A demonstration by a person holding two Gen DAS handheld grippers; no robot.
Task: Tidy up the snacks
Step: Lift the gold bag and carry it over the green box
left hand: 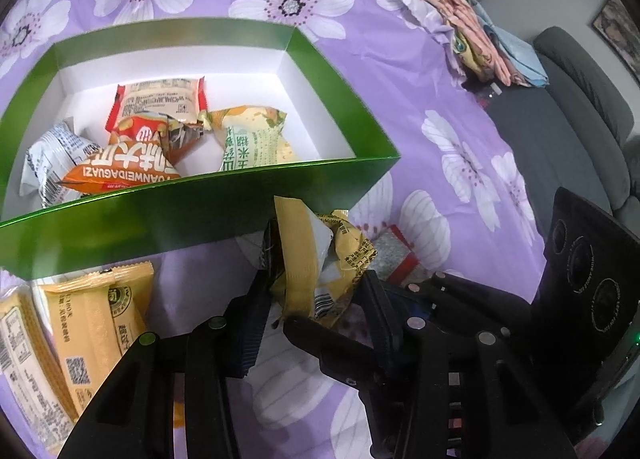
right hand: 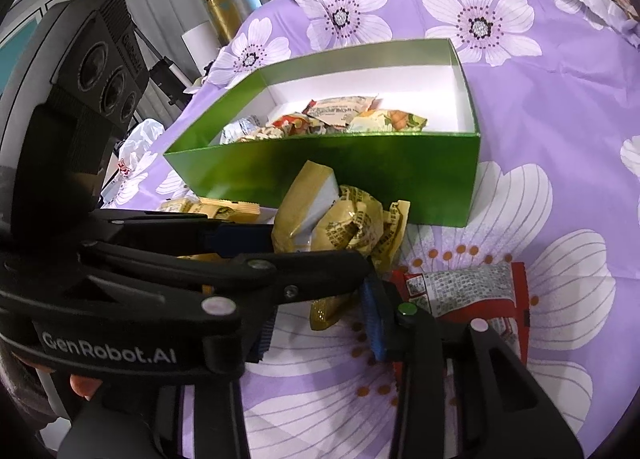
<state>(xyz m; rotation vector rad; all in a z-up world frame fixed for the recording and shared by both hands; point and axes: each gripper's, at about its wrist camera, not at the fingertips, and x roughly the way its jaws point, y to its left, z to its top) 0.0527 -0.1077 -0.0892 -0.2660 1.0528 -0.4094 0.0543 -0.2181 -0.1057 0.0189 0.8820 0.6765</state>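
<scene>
A green box (left hand: pixel 200 211) with a white inside holds several snack packets (left hand: pixel 160 139) on the purple flowered cloth. It also shows in the right wrist view (right hand: pixel 360 175). My left gripper (left hand: pixel 316 291) is shut on a crumpled yellow snack packet (left hand: pixel 304 259), just in front of the box's near wall. In the right wrist view the left gripper (right hand: pixel 320 251) holds the same yellow packet (right hand: pixel 344 223). My right gripper (right hand: pixel 324 335) is open and empty above the cloth, beside a red and grey packet (right hand: pixel 472 291).
Two yellow packets (left hand: pixel 80 323) lie on the cloth at the left of the box. A red-edged packet (left hand: pixel 394 255) lies right of my left gripper. Folded clothes (left hand: pixel 480 39) sit at the cloth's far right edge, with a grey sofa (left hand: pixel 580 99) beyond.
</scene>
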